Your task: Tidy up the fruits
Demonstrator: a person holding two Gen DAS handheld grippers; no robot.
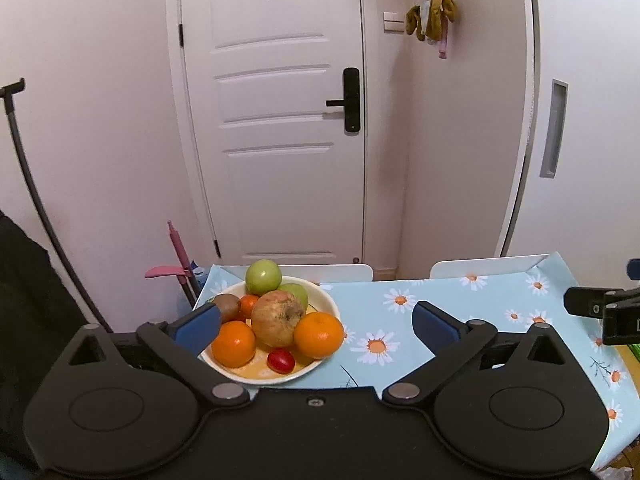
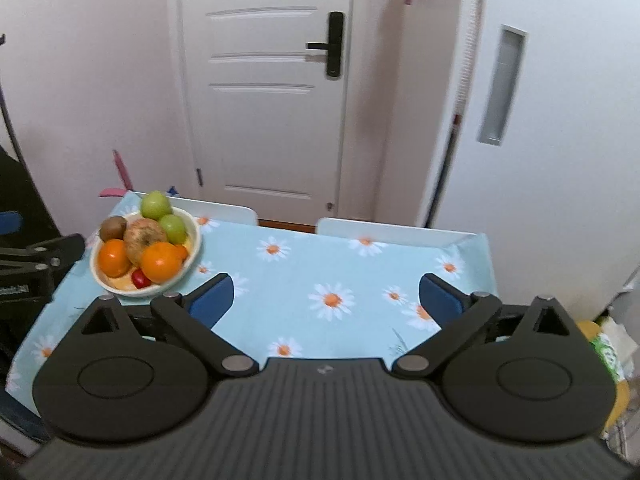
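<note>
A home, by every sign: small dining corner near a white panelled entrance door point(image 1: 276, 120) with a black electronic lock point(image 1: 351, 100). Table point(image 2: 304, 280) dressed in a light blue daisy-print cloth, two white chair backs point(image 1: 340, 272) tucked against its far edge, a cream bowl of fruit point(image 1: 320, 300) sitting on it. Rags or gloves point(image 1: 432, 18) hung from a hanger on the pale pink wall beside a light switch point(image 1: 393, 21), and a pink-handled cleaning tool point(image 1: 176, 256) propped in the corner by the door.
</note>
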